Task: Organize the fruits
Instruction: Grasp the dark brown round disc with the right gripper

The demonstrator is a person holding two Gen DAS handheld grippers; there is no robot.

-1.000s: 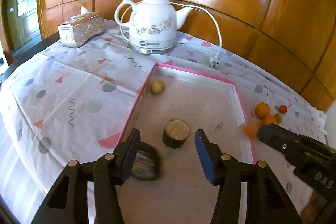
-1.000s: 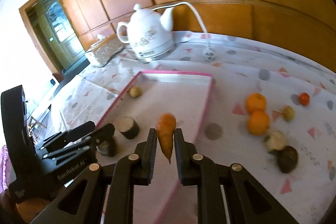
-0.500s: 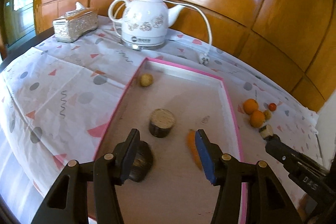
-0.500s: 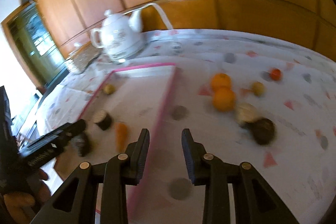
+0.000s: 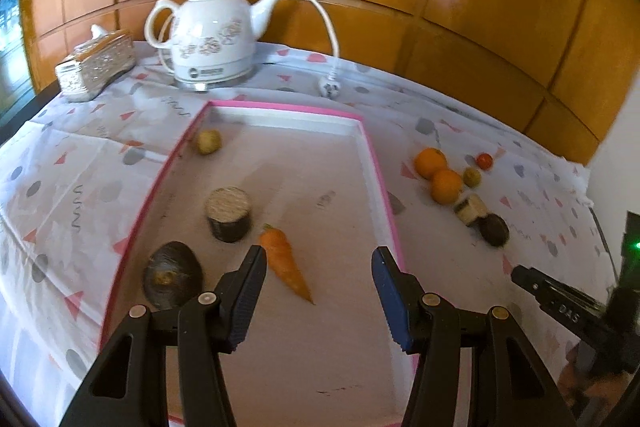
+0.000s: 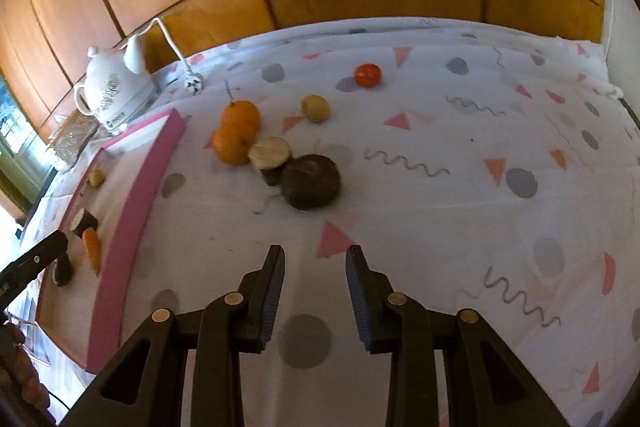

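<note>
**Carrot in the tray, both jaws empty**

Left wrist view: the left gripper (image 5: pixel 318 267) hangs over the pink-rimmed tray (image 5: pixel 380 163), its jaws apart with nothing between them. The carrot (image 5: pixel 284 263) lies flat on the tray floor just ahead of the left jaw. Beside it stands a cut log-like piece (image 5: pixel 229 213), with a dark rounded fruit (image 5: pixel 172 273) nearer the tray's left wall and a small yellowish fruit (image 5: pixel 209 141) at the far corner. On the table right of the tray lie two oranges (image 5: pixel 438 175).

Right wrist view: the right gripper (image 6: pixel 315 281) is over the patterned tablecloth (image 6: pixel 460 195), outside the tray; its jaws have just been opening and stand narrowly parted, holding nothing. Ahead sit a dark round fruit (image 6: pixel 310 181), a cut piece (image 6: pixel 271 154), and a red tomato (image 6: pixel 367 75).
</note>
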